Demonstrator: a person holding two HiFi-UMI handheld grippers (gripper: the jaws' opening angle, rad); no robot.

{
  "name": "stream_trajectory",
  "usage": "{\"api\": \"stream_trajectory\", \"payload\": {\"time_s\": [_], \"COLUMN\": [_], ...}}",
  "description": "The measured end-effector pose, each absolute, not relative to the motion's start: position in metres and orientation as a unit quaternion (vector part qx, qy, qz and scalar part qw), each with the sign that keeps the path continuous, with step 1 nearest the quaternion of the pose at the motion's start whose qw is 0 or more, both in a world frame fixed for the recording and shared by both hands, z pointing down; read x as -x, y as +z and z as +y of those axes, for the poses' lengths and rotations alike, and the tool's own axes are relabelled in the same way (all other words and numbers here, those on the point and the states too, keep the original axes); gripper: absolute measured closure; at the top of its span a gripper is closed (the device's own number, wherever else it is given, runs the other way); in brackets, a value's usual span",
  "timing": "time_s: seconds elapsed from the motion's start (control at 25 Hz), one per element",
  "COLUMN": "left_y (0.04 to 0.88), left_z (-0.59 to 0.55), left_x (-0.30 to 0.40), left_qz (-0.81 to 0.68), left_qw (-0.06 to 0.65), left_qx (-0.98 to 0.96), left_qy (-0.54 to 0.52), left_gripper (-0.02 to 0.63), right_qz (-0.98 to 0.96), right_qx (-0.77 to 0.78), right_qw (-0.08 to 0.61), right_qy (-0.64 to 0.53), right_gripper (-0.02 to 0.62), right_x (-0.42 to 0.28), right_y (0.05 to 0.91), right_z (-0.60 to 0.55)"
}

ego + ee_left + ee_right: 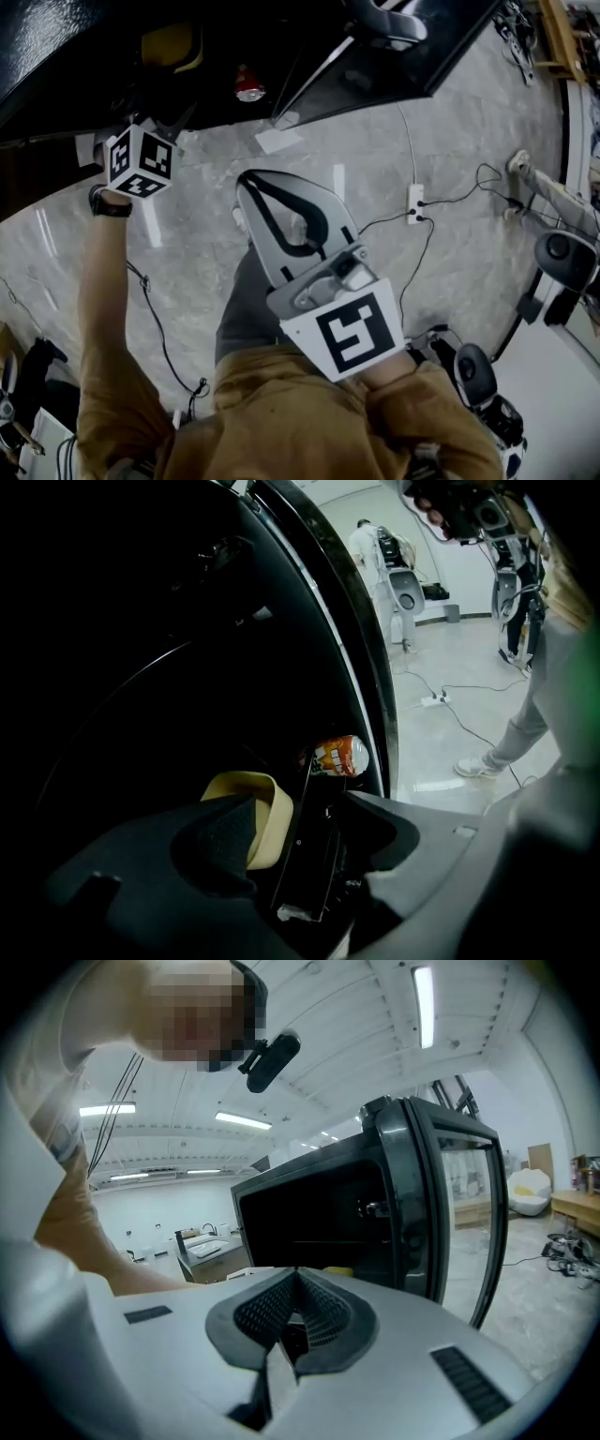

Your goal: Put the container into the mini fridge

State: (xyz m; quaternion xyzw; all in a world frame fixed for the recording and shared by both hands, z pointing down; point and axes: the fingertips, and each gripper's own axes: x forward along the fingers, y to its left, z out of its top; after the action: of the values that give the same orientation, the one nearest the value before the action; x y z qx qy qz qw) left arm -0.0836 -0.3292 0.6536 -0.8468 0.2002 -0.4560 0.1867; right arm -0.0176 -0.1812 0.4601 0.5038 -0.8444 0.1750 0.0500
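The yellow container (pixel 265 819) sits inside the dark mini fridge (pixel 66 56); from the head view it shows as a yellow shape (pixel 173 45) in the opening. My left gripper (pixel 298 803) reaches into the fridge with its jaws wide apart. The container rests against the left finger (pixel 220 841), and the right finger stands well clear of it. In the head view only the left gripper's marker cube (pixel 139 161) shows. My right gripper (pixel 249 185) hangs back over the floor, shut and empty (pixel 296 1274).
An orange-red can (pixel 339 755) lies further inside the fridge. The fridge door (pixel 412 56) stands open to the right. A power strip (pixel 415 202) with cables lies on the marble floor. White robot bases (pixel 562 272) stand at the right.
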Motion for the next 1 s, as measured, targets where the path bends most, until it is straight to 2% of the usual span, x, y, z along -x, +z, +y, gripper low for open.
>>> {"api": "stream_trajectory", "payload": {"time_s": [0.36, 0.52, 0.68, 1.0], "left_y": [0.619, 0.616, 0.612, 0.592], "left_z": [-0.304, -0.296, -0.287, -0.268], "left_x": [0.102, 0.111, 0.114, 0.118], "left_qz": [0.28, 0.316, 0.33, 0.358], "left_qw": [0.131, 0.102, 0.108, 0.083], "left_qx": [0.865, 0.873, 0.87, 0.877], "left_qy": [-0.396, -0.358, -0.35, -0.31], "left_gripper": [0.462, 0.547, 0.6, 0.603], "right_qz": [-0.854, -0.861, -0.864, -0.868], "right_qx": [-0.492, -0.482, -0.476, -0.471], "right_qw": [0.054, 0.068, 0.071, 0.076], "right_qy": [0.162, 0.151, 0.144, 0.138], "right_gripper": [0.594, 0.594, 0.594, 0.594], "right_x": [0.021, 0.026, 0.03, 0.046], "right_y": [0.436, 0.44, 0.442, 0.435], "right_z": [-0.161, -0.155, -0.158, -0.157]}}
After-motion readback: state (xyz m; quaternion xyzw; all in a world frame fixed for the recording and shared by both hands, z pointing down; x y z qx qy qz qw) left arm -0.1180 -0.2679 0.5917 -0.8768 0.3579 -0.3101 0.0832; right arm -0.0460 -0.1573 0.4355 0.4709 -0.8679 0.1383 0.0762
